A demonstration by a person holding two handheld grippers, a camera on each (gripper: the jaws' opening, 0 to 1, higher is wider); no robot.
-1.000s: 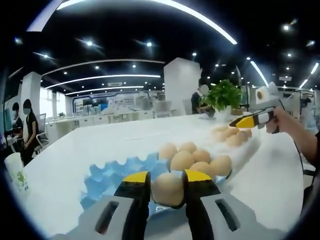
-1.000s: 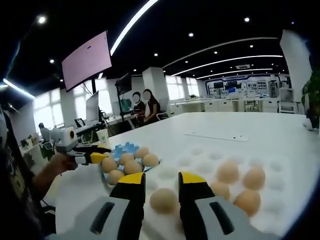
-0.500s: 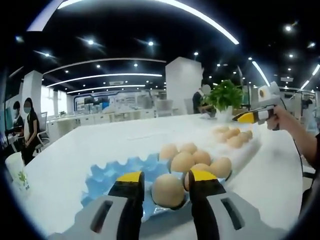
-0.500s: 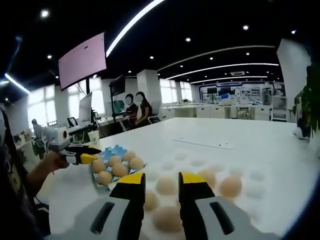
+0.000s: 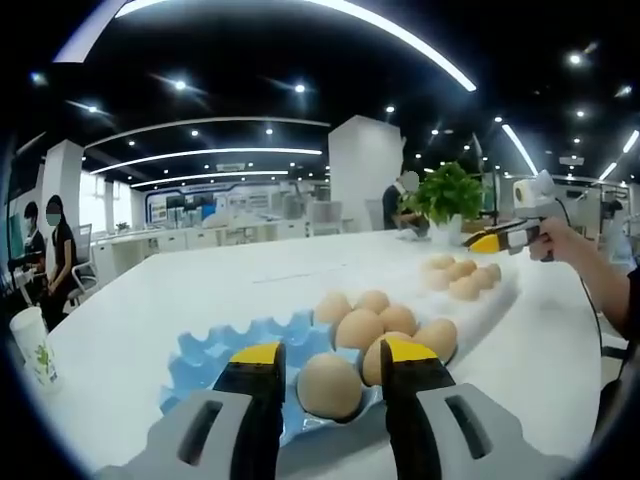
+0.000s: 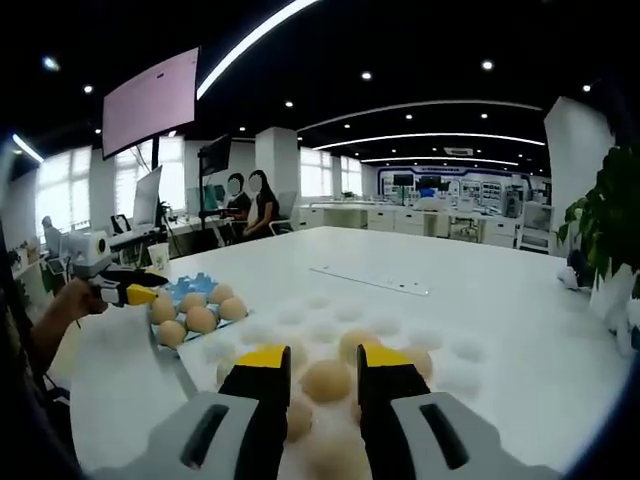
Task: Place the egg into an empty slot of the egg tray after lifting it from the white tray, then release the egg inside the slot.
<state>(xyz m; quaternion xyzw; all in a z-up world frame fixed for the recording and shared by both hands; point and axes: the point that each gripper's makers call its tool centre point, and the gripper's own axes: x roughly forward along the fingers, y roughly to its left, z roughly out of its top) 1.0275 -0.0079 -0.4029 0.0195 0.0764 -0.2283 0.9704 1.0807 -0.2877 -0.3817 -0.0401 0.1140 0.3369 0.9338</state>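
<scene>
Left gripper (image 5: pixel 331 352) first: I have its yellow-tipped jaws spread wide, one on each side of a brown egg (image 5: pixel 329 385) without touching it. That egg is smooth, matte tan and unmarked, and it sits in a slot at the near edge of the blue egg tray (image 5: pixel 196 362). Working down from the largest thing, the white tabletop (image 5: pixel 200 290) carries everything; on it the white tray (image 5: pixel 500 290) lies just beside the blue tray's far side, with several eggs at its far end. Six more eggs fill slots behind the one between my jaws. My right gripper (image 6: pixel 312 356) hovers over the white tray (image 6: pixel 455 375), its jaws parted with a tan egg (image 6: pixel 326 380) in view between the tips, and I cannot tell whether they touch it. A potted plant (image 5: pixel 447 192) stands at the tabletop's far edge.
</scene>
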